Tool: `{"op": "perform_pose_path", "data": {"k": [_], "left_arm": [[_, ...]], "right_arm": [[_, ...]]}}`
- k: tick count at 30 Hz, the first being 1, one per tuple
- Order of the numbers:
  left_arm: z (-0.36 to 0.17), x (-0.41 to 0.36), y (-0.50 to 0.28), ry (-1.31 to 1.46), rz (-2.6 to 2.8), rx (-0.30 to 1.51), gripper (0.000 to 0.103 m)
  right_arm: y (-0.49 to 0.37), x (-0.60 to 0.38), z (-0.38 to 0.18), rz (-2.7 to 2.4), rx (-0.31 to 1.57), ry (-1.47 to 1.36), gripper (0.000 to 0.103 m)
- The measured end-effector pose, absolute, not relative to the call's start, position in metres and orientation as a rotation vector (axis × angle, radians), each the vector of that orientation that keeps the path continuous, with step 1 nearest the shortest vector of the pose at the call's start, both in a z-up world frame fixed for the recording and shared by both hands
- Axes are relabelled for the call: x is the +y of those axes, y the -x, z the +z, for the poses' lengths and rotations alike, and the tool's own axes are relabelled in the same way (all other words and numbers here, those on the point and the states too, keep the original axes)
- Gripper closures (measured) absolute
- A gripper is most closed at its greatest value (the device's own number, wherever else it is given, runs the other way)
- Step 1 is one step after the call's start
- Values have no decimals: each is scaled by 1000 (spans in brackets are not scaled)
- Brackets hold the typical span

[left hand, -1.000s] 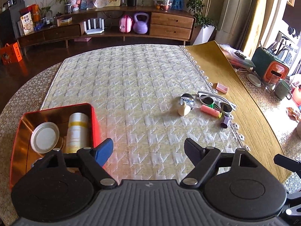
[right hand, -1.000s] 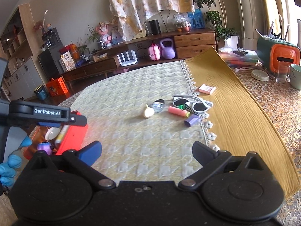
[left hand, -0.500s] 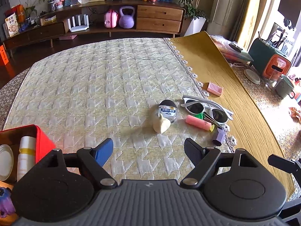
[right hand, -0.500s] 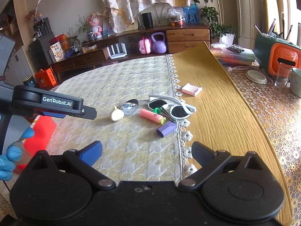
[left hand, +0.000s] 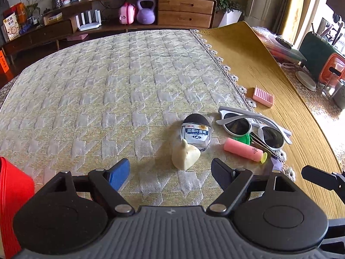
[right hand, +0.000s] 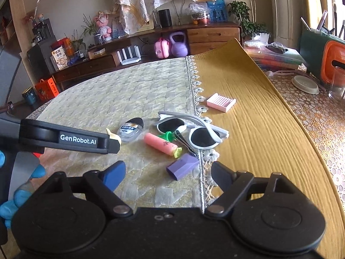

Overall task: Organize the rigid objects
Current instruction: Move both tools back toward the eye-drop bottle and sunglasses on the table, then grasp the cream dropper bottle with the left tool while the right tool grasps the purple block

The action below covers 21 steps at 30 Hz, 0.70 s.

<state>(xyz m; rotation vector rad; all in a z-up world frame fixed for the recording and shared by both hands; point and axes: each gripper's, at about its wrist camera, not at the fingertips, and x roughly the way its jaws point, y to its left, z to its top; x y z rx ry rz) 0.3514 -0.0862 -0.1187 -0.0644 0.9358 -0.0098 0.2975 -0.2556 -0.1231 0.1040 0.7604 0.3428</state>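
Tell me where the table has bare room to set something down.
Free: the quilted cloth left of and beyond the eye-drop bottle, and the mustard runner right of the pink tray. Crowded: around the sunglasses, the pink highlighter and the purple cap.

Your quilted cloth mat (left hand: pixel 112 90) looks matt and nubby. The sunglasses (left hand: pixel 252 127) show glossy plastic; the ochre cloth (right hand: pixel 248 112) is finely ribbed.
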Motion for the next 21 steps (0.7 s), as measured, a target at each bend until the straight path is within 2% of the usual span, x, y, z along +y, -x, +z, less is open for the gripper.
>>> {"op": "perform_pose_path", "data": {"k": [7, 10, 15, 19, 21], "left_arm": [[-133, -87, -363, 69, -12, 947, 21], [-134, -91, -363, 45, -23, 929, 21], [-134, -96, -361, 6, -24, 902, 39], [-133, -95, -360, -1, -29, 888, 50], [-132, -96, -360, -1, -43, 882, 63]], "right_arm": [[-310, -252, -135, 333, 774, -120, 29], [-314, -251, -137, 326, 777, -121, 38], [-315, -248, -139, 314, 775, -106, 49], [-313, -248, -138, 294, 774, -104, 64], [-312, -249, -138, 294, 775, -113, 70]]}}
